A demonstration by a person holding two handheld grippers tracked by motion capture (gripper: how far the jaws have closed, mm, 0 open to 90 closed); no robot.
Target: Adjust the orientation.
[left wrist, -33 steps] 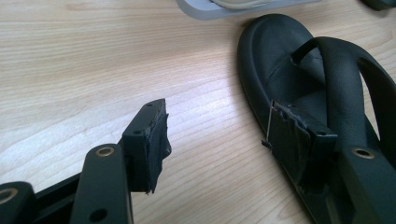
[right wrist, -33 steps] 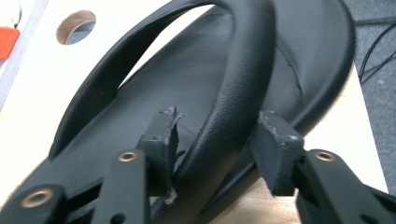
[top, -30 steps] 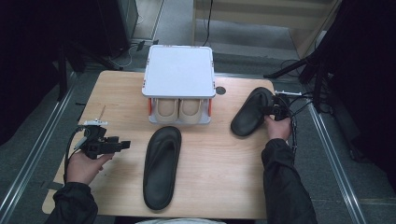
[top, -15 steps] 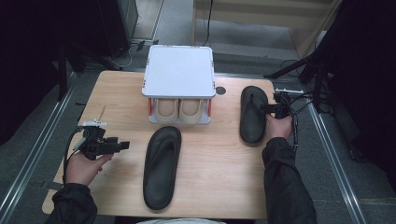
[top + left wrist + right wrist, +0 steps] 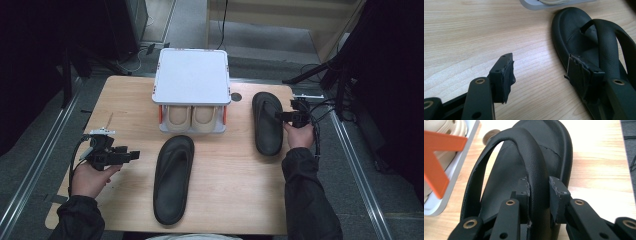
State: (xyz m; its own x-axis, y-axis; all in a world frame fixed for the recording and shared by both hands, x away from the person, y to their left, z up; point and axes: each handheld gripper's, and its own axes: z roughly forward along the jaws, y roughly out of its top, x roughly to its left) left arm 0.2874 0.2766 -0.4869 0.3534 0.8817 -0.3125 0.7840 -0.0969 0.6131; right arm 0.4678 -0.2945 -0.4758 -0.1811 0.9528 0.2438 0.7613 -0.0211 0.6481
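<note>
Resting over the surface (image 5: 125, 100) at the left, the left hand-held gripper (image 5: 131, 155) has its jaws spread and empty beside the near sandal (image 5: 173, 180), which lies flat in front of the rack (image 5: 192, 82). Right of the rack, the right hand-held gripper (image 5: 539, 188) has just been closing and pinches the strap (image 5: 534, 162) of the far sandal (image 5: 267, 125). Both sandals look light, rubbery and bendy, so the strap seems the surest hold. The rack's lid hides most of the beige shoes (image 5: 192, 118)
</note>
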